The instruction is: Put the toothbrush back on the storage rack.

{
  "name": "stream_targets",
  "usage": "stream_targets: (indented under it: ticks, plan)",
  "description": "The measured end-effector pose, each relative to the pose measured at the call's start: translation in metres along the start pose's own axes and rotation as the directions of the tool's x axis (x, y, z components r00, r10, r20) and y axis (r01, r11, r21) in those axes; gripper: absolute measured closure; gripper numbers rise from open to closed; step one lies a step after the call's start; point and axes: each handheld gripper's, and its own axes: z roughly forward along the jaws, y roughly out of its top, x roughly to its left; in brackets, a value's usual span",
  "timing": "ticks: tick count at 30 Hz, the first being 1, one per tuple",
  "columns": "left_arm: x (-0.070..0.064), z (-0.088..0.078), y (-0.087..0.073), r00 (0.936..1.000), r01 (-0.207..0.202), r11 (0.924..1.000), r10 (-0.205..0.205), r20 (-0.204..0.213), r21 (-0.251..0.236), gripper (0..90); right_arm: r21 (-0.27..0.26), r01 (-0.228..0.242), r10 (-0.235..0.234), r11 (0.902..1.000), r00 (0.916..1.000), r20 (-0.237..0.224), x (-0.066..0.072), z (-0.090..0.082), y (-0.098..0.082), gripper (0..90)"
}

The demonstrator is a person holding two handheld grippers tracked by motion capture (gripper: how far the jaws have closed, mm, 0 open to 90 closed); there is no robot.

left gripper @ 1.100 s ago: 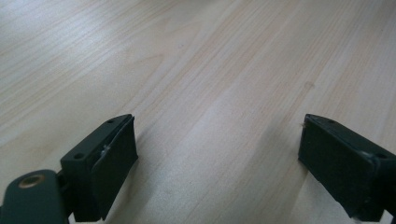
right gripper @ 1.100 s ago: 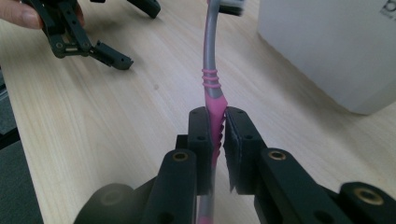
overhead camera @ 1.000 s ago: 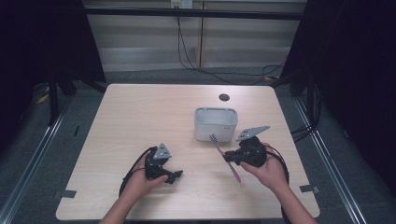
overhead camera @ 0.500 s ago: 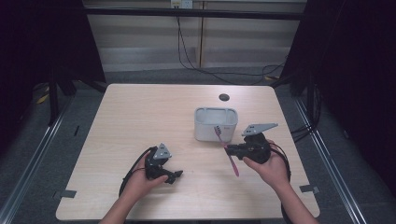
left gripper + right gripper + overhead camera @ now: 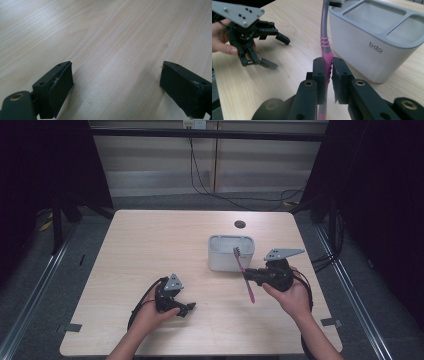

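The right gripper (image 5: 248, 274) has its jaws pinched on the pink part of a toothbrush (image 5: 243, 272), about midway along the handle. In the right gripper view the toothbrush (image 5: 325, 47) runs up from between the jaws, pink giving way to grey, with its head at the top edge, level with the rim of the caddy (image 5: 377, 42). From above, the brush head sits against the caddy (image 5: 220, 261)'s front rim while the handle's tail slants down toward the person's side, off the table (image 5: 150, 240). The caddy is a grey box with compartments, standing just beside the right gripper.

The left gripper (image 5: 184, 309) is held low over the table's near left part, well apart from the toothbrush. Its jaws stand wide with bare wood between them.
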Motion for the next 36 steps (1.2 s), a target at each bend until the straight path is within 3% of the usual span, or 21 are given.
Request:
stream_targets:
  ticks: [18, 27, 36]
  plan:
    - [0.000, 0.000, 0.000, 1.0000, 0.000, 1.0000, 0.000, 0.000, 0.000, 10.9, -0.092, -0.031, 0.031, 0.9953, 0.9995, 0.008, -0.006, -0.010, 0.009, 81.6]
    - [0.000, 0.000, 0.000, 1.0000, 0.000, 1.0000, 0.000, 0.000, 0.000, 10.9, -0.166, -0.054, 0.058, 0.9846, 0.9981, 0.020, -0.011, -0.017, 0.014, 81.7]
    - [0.000, 0.000, 0.000, 1.0000, 0.000, 1.0000, 0.000, 0.000, 0.000, 10.9, -0.244, -0.071, 0.084, 0.9670, 0.9955, 0.043, -0.015, -0.023, 0.018, 81.6]
